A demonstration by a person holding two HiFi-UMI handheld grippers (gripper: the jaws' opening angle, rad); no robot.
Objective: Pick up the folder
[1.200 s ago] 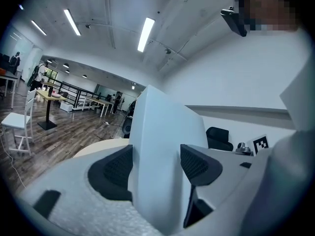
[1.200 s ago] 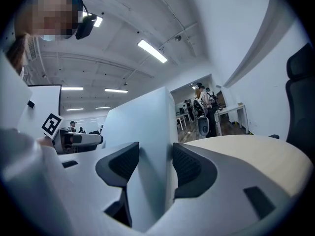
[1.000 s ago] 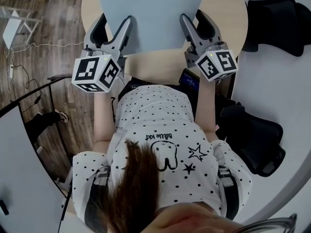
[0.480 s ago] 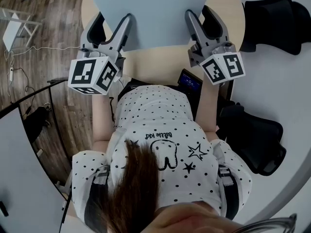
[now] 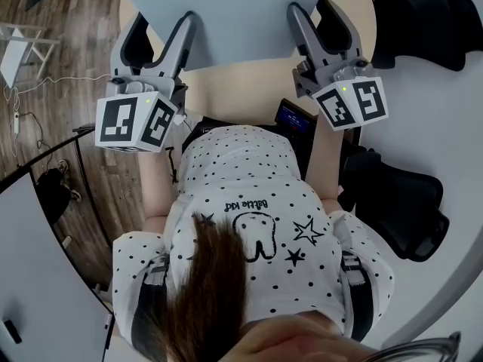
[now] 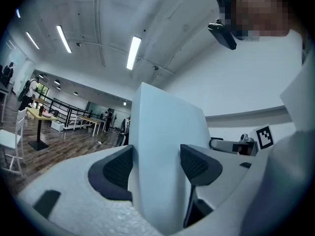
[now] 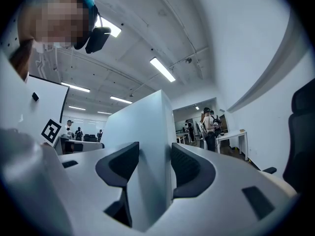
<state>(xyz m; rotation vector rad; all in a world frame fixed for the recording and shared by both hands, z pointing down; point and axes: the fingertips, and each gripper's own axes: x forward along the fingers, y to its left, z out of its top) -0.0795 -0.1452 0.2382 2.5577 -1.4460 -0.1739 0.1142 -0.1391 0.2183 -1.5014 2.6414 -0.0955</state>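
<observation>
Pale blue-grey, the folder [image 5: 241,13] is seen at the top of the head view, over the round beige table [image 5: 249,96], and it is held at its near edge from both sides. The left tongs [image 5: 166,23] are closed on the folder towards its left side, and the right tongs [image 5: 315,13] are closed on it towards its right side. In the left gripper view the folder [image 6: 162,127] is shown rising between the two dark pads of the left tongs [image 6: 156,168], with both pads laid against it. The same is shown in the right gripper view, where the folder [image 7: 140,127] is clamped between the pads of the right tongs [image 7: 155,166]. A marker cube [image 5: 136,123] is carried at the back of the left tongs and another [image 5: 351,104] at the back of the right. Below them a white dotted shirt [image 5: 249,202] is seen. Black chairs [image 5: 407,202] are placed at the right, and a wooden floor [image 5: 60,51] is visible at the left.
</observation>
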